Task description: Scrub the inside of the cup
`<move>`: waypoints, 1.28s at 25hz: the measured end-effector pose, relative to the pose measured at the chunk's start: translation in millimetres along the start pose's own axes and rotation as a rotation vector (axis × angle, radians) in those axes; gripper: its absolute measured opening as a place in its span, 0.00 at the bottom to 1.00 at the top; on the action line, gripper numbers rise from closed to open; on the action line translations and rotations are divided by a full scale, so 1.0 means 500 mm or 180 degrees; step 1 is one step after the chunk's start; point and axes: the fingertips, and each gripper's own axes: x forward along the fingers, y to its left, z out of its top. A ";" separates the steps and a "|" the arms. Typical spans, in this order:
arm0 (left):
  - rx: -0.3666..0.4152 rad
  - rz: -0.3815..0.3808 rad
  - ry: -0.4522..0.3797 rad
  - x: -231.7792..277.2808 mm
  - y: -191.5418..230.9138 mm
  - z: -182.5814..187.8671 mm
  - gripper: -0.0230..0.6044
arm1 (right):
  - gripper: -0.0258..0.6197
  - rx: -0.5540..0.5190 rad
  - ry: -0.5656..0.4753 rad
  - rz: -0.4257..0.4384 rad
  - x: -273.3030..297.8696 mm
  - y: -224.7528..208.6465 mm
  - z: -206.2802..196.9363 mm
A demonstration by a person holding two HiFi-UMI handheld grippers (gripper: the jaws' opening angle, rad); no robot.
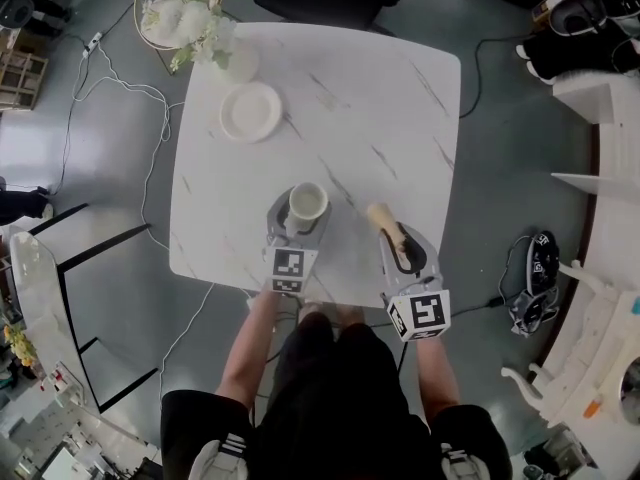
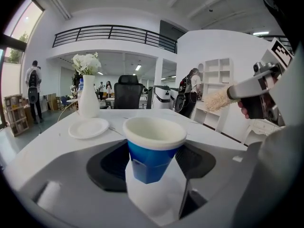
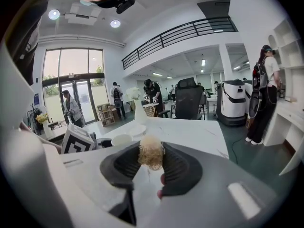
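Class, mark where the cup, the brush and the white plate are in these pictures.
cup (image 2: 151, 156), left gripper view, on its blue outer wall.
brush (image 3: 151, 152), right gripper view, on its bristly head.
plate (image 1: 250, 111), head view, on its bare middle.

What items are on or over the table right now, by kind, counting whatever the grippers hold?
Blue cup: 1
Scrub brush: 1
White plate: 1
White vase with flowers: 1
Total: 4
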 end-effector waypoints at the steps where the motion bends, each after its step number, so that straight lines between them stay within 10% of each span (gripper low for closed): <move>1: -0.0009 0.0008 0.0001 0.006 0.002 -0.003 0.54 | 0.22 0.0007 0.0013 0.0001 0.002 -0.003 -0.004; 21: -0.0081 0.0135 0.0130 0.041 0.002 -0.044 0.55 | 0.22 0.0041 0.0117 0.0039 0.018 -0.038 -0.031; 32: -0.0135 0.0116 0.0242 0.032 -0.004 -0.049 0.74 | 0.21 0.0052 0.0107 0.0060 0.009 -0.033 -0.026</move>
